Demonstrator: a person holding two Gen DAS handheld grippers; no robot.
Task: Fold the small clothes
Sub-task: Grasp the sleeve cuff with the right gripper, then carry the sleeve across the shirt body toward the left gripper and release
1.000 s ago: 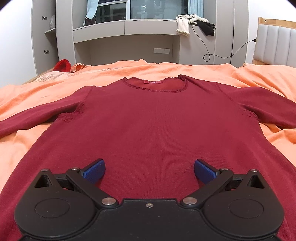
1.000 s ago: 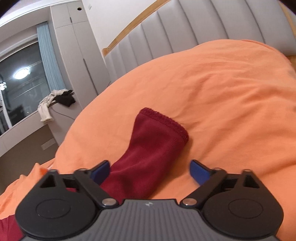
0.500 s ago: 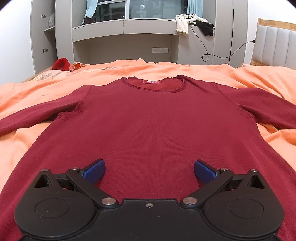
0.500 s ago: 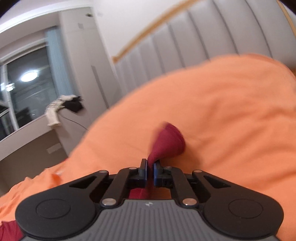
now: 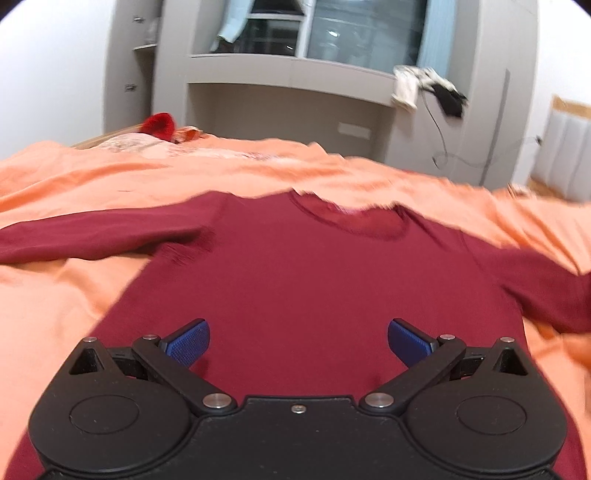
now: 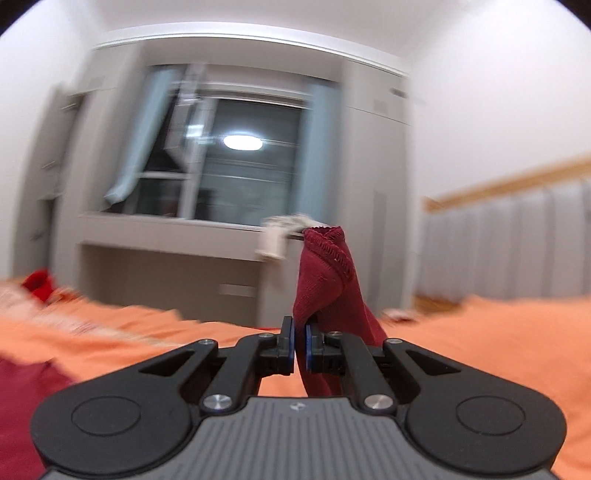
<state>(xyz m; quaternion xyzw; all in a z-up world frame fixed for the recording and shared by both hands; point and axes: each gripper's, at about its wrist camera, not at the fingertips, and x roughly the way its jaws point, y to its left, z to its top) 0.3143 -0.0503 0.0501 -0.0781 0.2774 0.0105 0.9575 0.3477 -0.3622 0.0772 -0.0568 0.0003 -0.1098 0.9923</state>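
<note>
An orange bed (image 5: 74,295) carries a dark red long-sleeved top (image 5: 303,280), spread flat with its neckline toward 12 o'clock. The left claw (image 5: 298,341) hovers over its hem, blue pads spread wide, nothing between them. The right claw (image 6: 300,349) is pinched tight on the sleeve cuff (image 6: 327,280), which stands up at 12 o'clock above the bed.

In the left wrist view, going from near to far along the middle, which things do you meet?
Left gripper → body of the dark red shirt → its neckline → orange bedsheet → grey wall unit → window.
</note>
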